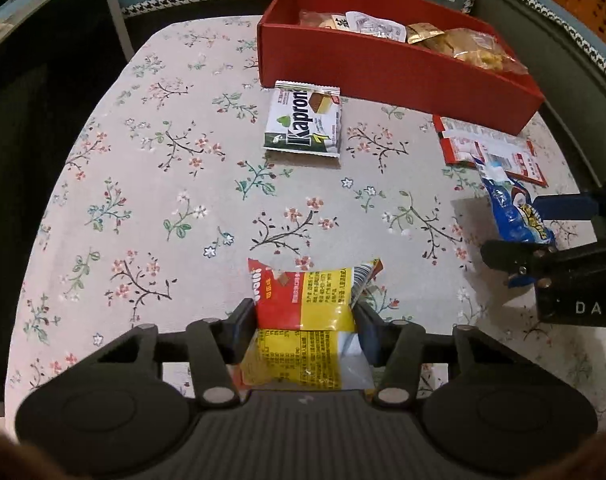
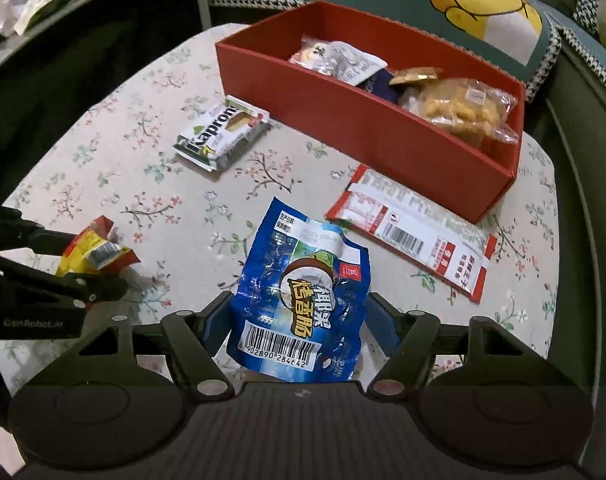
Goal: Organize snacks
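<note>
The left gripper (image 1: 305,320) pinches a red-and-yellow plastic snack packet (image 1: 309,304) between nearly closed fingers. The right gripper (image 2: 299,320) clamps a crinkled blue foil snack bag (image 2: 303,292), jaws about half apart. On the floral tablecloth (image 1: 163,200), a white-and-green wafer pack (image 1: 305,124) lies at twelve o'clock from the left gripper, just before the long red cardboard box (image 2: 363,120) holding wrapped snacks. A flat red-and-white wrapper (image 2: 415,232) lies at two o'clock of the blue bag.

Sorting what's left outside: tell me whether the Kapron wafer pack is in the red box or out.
Out. The Kapron wafer pack lies flat on the floral tablecloth, just in front of the red box.
</note>
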A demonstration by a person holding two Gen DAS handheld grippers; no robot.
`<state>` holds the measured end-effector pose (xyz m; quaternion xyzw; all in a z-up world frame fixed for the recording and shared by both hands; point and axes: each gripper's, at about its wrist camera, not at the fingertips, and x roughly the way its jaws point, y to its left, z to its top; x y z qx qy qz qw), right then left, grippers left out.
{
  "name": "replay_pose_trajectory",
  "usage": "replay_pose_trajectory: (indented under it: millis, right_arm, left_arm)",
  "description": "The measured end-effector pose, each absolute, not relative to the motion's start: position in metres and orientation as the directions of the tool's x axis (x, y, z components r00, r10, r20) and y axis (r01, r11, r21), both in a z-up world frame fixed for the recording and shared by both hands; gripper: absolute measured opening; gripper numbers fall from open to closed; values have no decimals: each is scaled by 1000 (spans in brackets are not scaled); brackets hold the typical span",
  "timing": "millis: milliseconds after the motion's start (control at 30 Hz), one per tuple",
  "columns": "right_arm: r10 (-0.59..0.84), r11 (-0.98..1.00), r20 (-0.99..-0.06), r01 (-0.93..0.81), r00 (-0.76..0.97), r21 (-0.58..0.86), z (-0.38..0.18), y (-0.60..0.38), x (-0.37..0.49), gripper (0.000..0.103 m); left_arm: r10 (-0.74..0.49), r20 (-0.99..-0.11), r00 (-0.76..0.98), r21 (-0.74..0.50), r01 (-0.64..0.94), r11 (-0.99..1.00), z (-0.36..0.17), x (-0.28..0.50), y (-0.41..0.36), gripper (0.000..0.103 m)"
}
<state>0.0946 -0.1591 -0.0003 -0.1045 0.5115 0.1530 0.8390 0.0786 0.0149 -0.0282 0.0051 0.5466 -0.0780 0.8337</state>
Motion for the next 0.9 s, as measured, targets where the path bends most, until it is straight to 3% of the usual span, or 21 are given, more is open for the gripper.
replay_pose_trajectory:
  millis: [900]
  right_arm:
    - [159,954,-848,-301,506,-1,21,-177,104,76]
  left_arm:
    - [-194,-839,509,-145,135,980,10,97,1,78]
